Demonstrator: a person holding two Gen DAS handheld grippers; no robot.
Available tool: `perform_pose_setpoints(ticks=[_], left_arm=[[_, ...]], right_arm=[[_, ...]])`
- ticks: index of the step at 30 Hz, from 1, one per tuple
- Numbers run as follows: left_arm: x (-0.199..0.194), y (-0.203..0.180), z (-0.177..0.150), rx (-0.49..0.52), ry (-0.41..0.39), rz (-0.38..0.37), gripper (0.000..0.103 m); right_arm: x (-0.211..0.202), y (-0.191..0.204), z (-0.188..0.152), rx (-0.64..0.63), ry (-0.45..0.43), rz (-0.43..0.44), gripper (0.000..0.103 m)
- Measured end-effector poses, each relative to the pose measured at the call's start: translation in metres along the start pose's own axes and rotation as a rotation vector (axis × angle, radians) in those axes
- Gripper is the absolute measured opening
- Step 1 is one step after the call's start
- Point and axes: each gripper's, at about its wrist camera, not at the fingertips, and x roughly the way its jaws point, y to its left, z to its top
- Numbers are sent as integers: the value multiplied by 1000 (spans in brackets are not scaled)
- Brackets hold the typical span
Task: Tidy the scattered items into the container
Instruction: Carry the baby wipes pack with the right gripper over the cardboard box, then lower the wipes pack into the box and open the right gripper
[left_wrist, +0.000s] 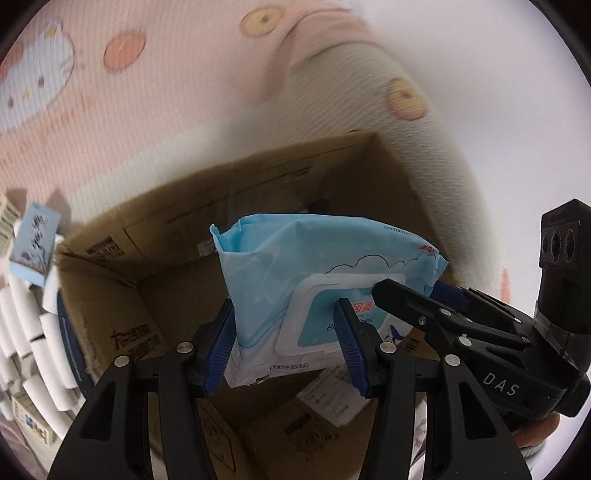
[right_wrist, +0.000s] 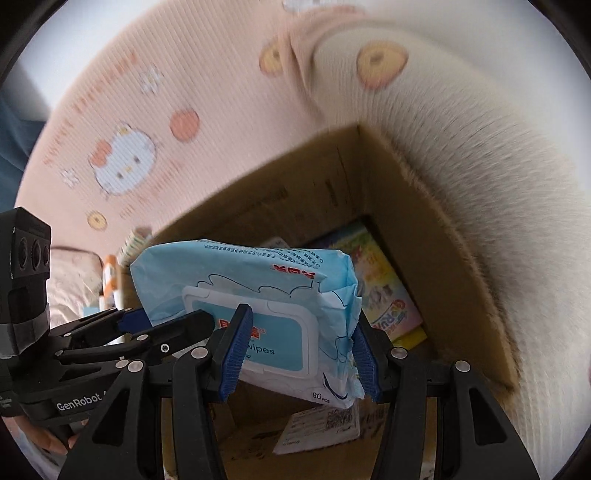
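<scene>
A light-blue pack of baby wipes (left_wrist: 314, 251) (right_wrist: 240, 266) with a white flip lid hangs over an open cardboard box (left_wrist: 184, 221) (right_wrist: 295, 199). My left gripper (left_wrist: 286, 347) is shut on the pack's lower left part, its blue pads pressing both sides. My right gripper (right_wrist: 301, 360) is shut on the pack's other end. Each gripper shows in the other's view: the right gripper (left_wrist: 410, 295) from the right, the left gripper (right_wrist: 166, 319) from the left. Both point steeply down into the box.
In the box lie a colourful picture book (right_wrist: 380, 295) and a white printed label (right_wrist: 325, 424). A pink cartoon blanket (left_wrist: 129, 110) and a white fuzzy cover (right_wrist: 480, 184) surround the box. White rolls (left_wrist: 22, 332) and a small blue carton (left_wrist: 33, 243) lie left of it.
</scene>
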Motion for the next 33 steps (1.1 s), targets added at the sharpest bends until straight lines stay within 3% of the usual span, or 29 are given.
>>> perform_pose_setpoints(ticks=[8, 17, 27, 30, 31, 32, 33], left_arm=[[34, 17, 7, -91, 67, -11, 53], [43, 23, 2, -128, 99, -43, 52], [58, 15, -19, -151, 182, -119, 52], [73, 21, -21, -202, 254, -181, 49], [78, 22, -24, -235, 280, -230, 42], [82, 23, -25, -268, 299, -301, 32], [83, 23, -27, -296, 305, -370, 22]], right_arm=[[45, -5, 19, -39, 121, -48, 50], [55, 1, 25, -84, 173, -78, 50], [60, -4, 16, -103, 256, -180, 50], [66, -9, 16, -105, 290, -230, 49], [69, -11, 16, -104, 304, -235, 47], [71, -13, 15, -92, 320, -197, 24], [72, -14, 15, -65, 337, -111, 13]])
